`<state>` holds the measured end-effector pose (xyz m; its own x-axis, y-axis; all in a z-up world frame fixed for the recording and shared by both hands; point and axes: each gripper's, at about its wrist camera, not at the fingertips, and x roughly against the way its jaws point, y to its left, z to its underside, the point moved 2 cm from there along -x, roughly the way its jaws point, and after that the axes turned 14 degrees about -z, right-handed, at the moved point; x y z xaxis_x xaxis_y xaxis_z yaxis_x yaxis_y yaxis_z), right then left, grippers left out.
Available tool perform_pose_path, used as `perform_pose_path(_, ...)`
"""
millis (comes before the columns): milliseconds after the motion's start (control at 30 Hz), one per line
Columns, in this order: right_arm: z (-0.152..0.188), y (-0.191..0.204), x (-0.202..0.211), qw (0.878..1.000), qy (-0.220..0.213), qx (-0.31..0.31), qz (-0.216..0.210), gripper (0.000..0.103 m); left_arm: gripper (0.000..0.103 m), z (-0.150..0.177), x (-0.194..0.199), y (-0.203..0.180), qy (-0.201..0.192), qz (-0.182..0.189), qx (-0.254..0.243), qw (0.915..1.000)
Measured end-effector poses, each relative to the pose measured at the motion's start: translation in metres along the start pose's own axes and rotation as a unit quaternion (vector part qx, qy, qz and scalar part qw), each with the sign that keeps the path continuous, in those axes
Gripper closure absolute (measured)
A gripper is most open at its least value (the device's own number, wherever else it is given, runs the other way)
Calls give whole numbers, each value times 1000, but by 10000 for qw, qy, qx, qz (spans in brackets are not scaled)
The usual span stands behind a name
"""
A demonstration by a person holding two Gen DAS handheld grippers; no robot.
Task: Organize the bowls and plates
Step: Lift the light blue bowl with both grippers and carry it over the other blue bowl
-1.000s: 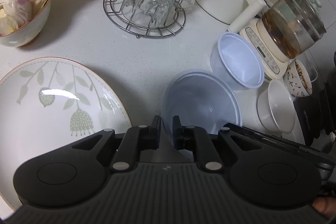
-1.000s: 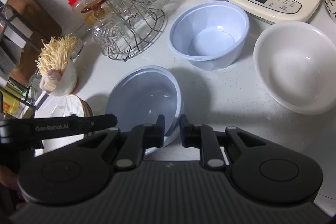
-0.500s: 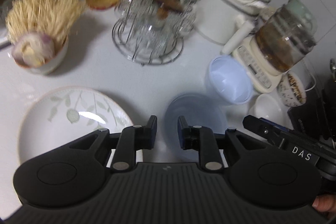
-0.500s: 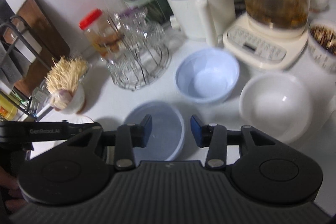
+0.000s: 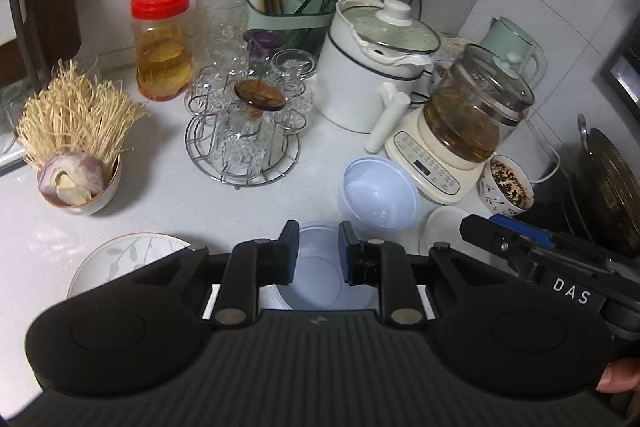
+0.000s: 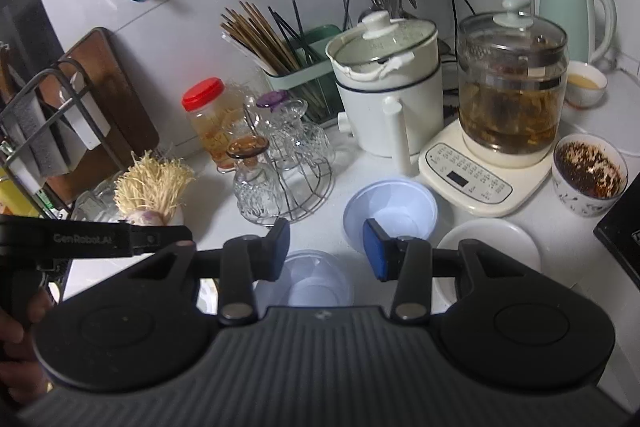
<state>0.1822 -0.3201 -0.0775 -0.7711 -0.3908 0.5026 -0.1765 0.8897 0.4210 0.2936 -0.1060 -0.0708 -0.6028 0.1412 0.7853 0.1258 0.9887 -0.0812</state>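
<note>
both grippers, left gripper [image 5: 314, 251] and right gripper [image 6: 326, 249], jaws apart and empty above the blue plastic bowl [image 5: 316, 279]; next, approach a rim squarely.

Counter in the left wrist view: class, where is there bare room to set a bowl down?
Bare counter lies between the mushroom bowl, glass rack and plate. The right is crowded: blue bowls, white bowl and kettle base sit close together.

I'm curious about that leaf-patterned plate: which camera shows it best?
The left wrist view: the leaf-patterned plate lies at lower left, partly hidden behind the hand-held gripper. The right wrist view barely shows it.
</note>
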Motion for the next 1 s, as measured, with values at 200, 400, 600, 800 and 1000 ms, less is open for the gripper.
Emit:
perform_pose_path(200, 1, 2, 6, 10000, -54, 54, 57, 59, 79, 2, 1, -2, 38, 70, 47, 10000)
perform_pose_path(400, 4, -5, 11, 9999, -64, -32, 109, 59, 79, 3, -5, -12, 113, 132, 13, 9998)
perform_pose_path(600, 5, -17, 16, 9997, -24, -115, 217, 59, 79, 5, -11, -23, 200, 213, -16, 9996)
perform_pose_path(800, 6, -31, 22, 9990, -4, -269, 348, 59, 79, 2, -21, -35, 282, 262, -82, 9992)
perform_pose_path(1000, 6, -44, 22, 9979, 15, -453, 453, 59, 79, -3, -36, -45, 434, 311, -161, 9984)
